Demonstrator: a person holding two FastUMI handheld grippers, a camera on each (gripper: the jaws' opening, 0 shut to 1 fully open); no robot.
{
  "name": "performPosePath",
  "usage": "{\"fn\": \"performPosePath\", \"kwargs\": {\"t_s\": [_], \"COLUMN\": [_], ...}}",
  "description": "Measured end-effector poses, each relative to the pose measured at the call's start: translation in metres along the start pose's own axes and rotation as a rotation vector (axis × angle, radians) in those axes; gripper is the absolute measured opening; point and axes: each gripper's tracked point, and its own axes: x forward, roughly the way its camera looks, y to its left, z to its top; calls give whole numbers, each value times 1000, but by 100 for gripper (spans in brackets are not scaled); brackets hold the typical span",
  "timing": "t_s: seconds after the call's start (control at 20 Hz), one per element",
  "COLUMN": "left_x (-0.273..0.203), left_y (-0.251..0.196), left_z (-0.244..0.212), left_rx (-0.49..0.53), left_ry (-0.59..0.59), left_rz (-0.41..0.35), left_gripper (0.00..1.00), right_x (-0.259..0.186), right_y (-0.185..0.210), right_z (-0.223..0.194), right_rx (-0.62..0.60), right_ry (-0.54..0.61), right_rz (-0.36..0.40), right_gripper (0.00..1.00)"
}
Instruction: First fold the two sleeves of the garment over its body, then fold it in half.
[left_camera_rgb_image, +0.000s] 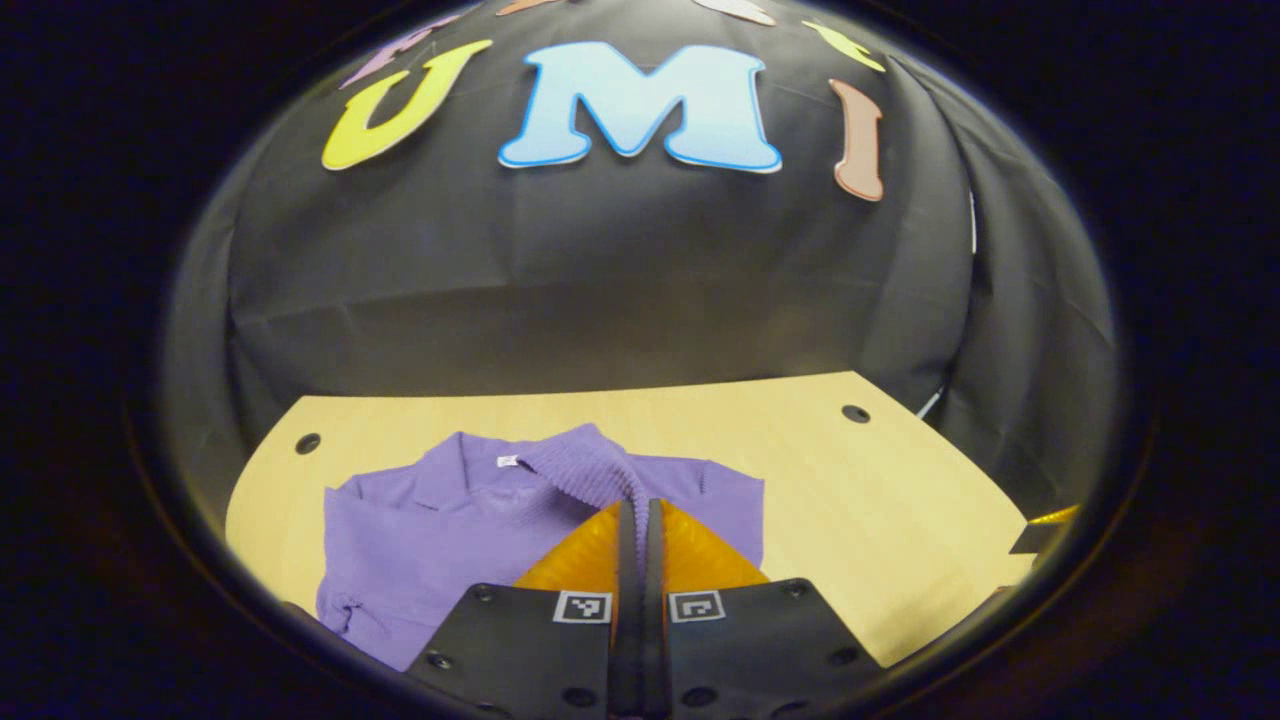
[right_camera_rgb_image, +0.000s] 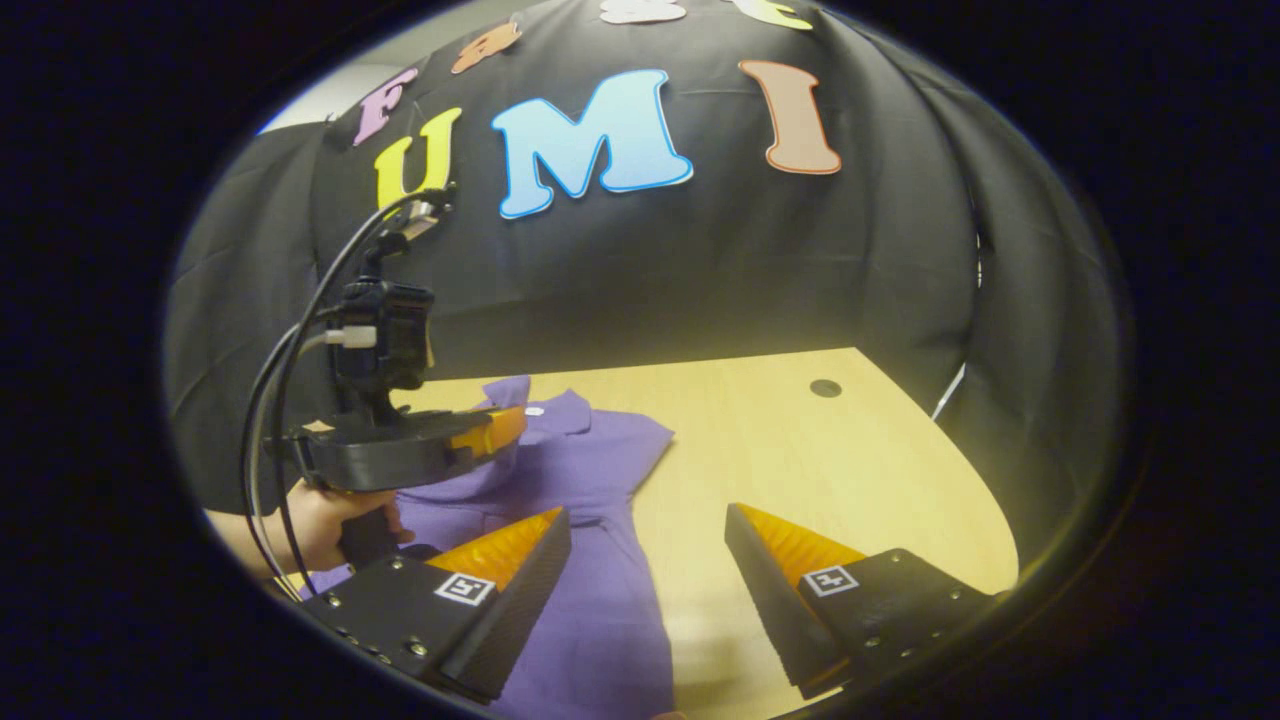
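You're holding the left gripper (left_camera_rgb_image: 640, 515) clenched on a ribbed purple sleeve (left_camera_rgb_image: 590, 465), both fingers pressed together with the cloth pinched at their tips. In the left gripper view that sleeve is rising off the shirt (left_camera_rgb_image: 440, 530) and draping over the fingertips, lifted above the body of the garment. The shirt is lying on the table (left_camera_rgb_image: 880, 500), collar toward the far wall, a small white tag (left_camera_rgb_image: 508, 461) showing inside the neck.

In the right gripper view, your right gripper (right_camera_rgb_image: 648, 540) is standing wide apart, nothing between its fingers. One finger is hanging over the shirt's near part, the other over bare wood beside the hem. You're keeping it above the cloth; whether it is touching is hard to tell.

Farther off in that same view, your left gripper is sitting over the shirt's far side with a hand (right_camera_rgb_image: 325, 525) wrapped around its handle. Cables (right_camera_rgb_image: 285, 370) are looping up from it to the camera (right_camera_rgb_image: 385, 335) on top.

The shirt is occupying the table's left half as you see it from the right gripper; the right half is plain wood with a dark hole (right_camera_rgb_image: 825, 388) near the far edge.
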Motion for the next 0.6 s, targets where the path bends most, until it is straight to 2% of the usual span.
{"fn": "performPosePath", "kwargs": {"t_s": [0.2, 0.3, 0.4, 0.55, 0.6], "left_x": [12, 11, 1, -21, -28], "left_y": [-10, -14, -15, -3, 4], "left_z": [-6, -7, -5, -3, -3], "left_rx": [14, -12, -49, -70, -75], "left_ry": [15, 17, 7, -27, -30], "left_rz": [-28, -58, -86, -80, -70], "left_gripper": [7, 12, 40, 81, 82], "right_x": [-3, -8, -9, -17, -20], "right_y": [-2, -2, -2, -3, -1], "right_z": [-2, -8, -14, -20, -21], "right_rx": [10, 19, 16, 14, 15], "right_ry": [-4, 3, 16, 19, 18], "right_rz": [-33, -46, -61, -89, -95], "right_gripper": [96, 96, 96, 96, 96]}}
